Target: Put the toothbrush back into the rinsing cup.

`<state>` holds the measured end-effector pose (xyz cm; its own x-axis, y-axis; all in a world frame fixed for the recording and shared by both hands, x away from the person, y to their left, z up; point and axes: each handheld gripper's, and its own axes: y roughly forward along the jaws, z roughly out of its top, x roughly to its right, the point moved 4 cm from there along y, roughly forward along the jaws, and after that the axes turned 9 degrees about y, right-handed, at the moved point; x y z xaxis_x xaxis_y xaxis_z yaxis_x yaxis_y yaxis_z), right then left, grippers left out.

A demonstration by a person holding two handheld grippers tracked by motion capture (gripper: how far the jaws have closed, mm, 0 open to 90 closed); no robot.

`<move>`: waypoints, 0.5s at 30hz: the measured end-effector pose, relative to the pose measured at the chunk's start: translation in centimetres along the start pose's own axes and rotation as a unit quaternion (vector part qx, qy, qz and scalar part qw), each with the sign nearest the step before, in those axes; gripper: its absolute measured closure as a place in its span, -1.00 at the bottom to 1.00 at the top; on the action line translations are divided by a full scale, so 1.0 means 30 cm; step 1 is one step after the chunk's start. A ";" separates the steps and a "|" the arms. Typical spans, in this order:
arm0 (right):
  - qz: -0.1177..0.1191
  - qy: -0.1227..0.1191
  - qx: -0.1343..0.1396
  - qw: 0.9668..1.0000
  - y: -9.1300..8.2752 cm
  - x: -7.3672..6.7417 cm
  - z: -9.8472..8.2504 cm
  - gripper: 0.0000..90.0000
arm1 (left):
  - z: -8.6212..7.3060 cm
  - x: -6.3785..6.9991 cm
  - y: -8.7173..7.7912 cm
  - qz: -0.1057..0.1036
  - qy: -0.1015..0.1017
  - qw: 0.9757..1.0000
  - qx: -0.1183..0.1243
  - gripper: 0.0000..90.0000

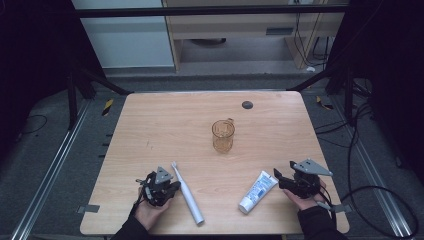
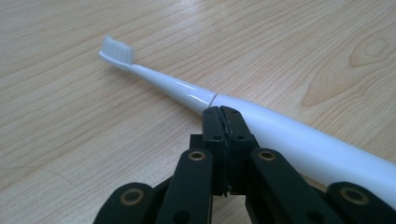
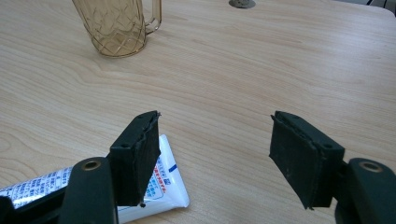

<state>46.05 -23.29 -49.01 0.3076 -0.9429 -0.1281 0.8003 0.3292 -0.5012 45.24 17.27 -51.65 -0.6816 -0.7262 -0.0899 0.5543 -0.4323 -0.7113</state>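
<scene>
A white electric toothbrush (image 1: 187,192) lies on the wooden table (image 1: 165,125), bristles toward the far side. My left gripper (image 1: 170,187) rests just left of its handle, jaws pressed together with nothing between them; the left gripper view has the toothbrush (image 2: 224,105) running just behind the tips (image 2: 223,122). A white and blue toothpaste tube (image 1: 258,191) lies at the front right. My right gripper (image 1: 278,178) stands open beside the tube's wide end (image 3: 163,186), one pad (image 3: 140,154) over its edge. An amber glass mug (image 1: 223,135) stands upright mid-table, also in the right gripper view (image 3: 119,25).
A small dark round disc (image 1: 247,104) sits in the tabletop near the far edge. Black frame struts (image 1: 100,82) rise at the table's far corners. Cables trail on the floor (image 1: 375,195) to the right.
</scene>
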 end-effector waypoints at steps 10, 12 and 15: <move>0.001 0.000 0.000 1.000 0.003 -0.002 0.000 -0.27 | 0.010 -0.001 0.014 0.001 0.004 1.000 -0.002 0.97; 0.002 0.000 -0.001 1.000 0.005 -0.003 0.000 -0.27 | 0.012 0.002 0.019 0.001 0.006 1.000 -0.005 0.97; 0.002 0.000 -0.002 1.000 0.007 -0.005 -0.001 -0.27 | 0.015 -0.002 0.020 0.000 0.007 1.000 -0.003 0.98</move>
<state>46.17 -23.07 -49.12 0.3108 -0.9414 -0.1309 0.7971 0.3332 -0.5036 45.83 16.82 -51.77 -0.6884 -0.7185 -0.0993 0.5508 -0.4288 -0.7161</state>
